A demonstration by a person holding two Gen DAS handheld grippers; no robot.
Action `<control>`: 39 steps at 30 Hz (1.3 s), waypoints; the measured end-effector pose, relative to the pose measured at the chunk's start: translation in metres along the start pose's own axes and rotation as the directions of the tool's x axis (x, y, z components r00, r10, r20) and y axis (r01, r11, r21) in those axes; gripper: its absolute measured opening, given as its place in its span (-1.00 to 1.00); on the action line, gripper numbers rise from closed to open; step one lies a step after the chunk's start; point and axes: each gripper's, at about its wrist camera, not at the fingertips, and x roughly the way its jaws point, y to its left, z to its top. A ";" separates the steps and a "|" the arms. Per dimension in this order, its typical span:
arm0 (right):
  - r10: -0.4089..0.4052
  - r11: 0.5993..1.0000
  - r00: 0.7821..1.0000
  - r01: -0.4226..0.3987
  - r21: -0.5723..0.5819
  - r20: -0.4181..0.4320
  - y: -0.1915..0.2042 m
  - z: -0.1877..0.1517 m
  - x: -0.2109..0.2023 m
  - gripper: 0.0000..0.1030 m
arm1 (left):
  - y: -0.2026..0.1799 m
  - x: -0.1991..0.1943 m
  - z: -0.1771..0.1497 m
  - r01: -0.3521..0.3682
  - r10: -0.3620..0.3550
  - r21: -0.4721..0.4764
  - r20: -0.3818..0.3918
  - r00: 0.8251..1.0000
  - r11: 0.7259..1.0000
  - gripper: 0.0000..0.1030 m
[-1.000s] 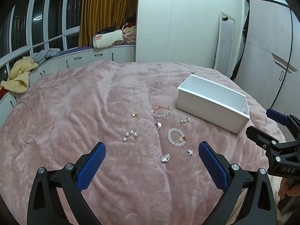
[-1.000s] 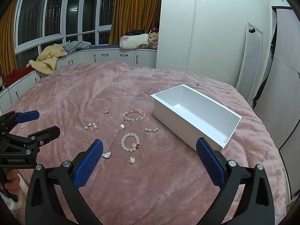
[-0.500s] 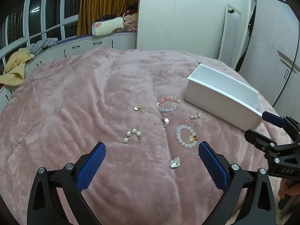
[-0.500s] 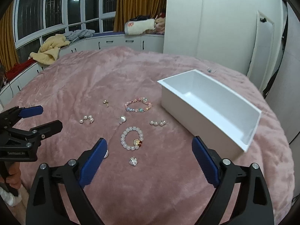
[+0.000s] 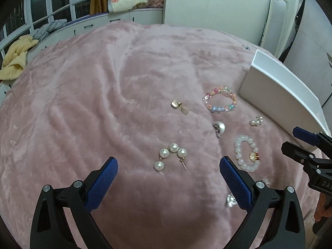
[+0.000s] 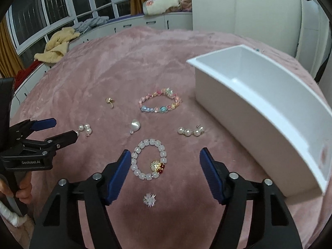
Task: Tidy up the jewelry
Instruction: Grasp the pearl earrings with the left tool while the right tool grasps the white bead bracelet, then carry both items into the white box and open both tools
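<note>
Jewelry lies scattered on a pink plush blanket (image 5: 103, 103). My left gripper (image 5: 168, 165) hangs open low over a curved pearl earring (image 5: 171, 155), which sits just ahead of its fingertips, untouched. My right gripper (image 6: 165, 155) straddles a white bead bracelet (image 6: 148, 161) with a gold charm. Its jaws are closing, and the blue pads stand clear of the beads. A pastel bead bracelet (image 6: 159, 101), a silver heart pendant (image 6: 134, 125), a pearl bar earring (image 6: 191, 131) and a gold earring (image 6: 109, 101) lie further out. An empty white box (image 6: 259, 103) stands on the right.
A sparkly stud (image 6: 149, 199) lies under the right gripper, and a crystal piece (image 5: 230, 200) sits by the left gripper's right finger. In the right wrist view the left gripper (image 6: 65, 128) is close on the left. Cabinets with piled clothes (image 6: 56, 47) line the windows behind the bed.
Both grippers have come forward and down toward the jewelry, which now looks larger. The right gripper's jaws have narrowed around the white bead bracelet. The left jaws stay wide.
</note>
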 end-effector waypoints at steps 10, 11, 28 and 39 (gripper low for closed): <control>0.008 1.000 0.995 -0.007 0.010 -0.101 -0.005 -0.001 0.056 0.07 | 0.003 0.034 -0.005 -0.004 0.005 0.010 -0.065 0.998 1.000 0.32; 0.004 1.000 0.993 -0.003 0.009 -0.114 -0.006 -0.002 0.062 0.03 | 0.003 0.035 -0.005 -0.008 0.009 0.015 -0.063 0.998 1.000 0.31; 0.064 0.998 0.988 -0.061 0.031 -0.138 -0.003 -0.012 0.068 -0.79 | 0.011 0.028 -0.015 -0.017 0.016 -0.037 -0.027 1.000 0.999 -0.69; 0.107 0.994 0.992 -0.106 0.033 -0.061 0.003 -0.008 0.029 -0.79 | 0.010 -0.002 -0.011 0.043 -0.040 -0.066 0.041 0.998 0.997 -0.70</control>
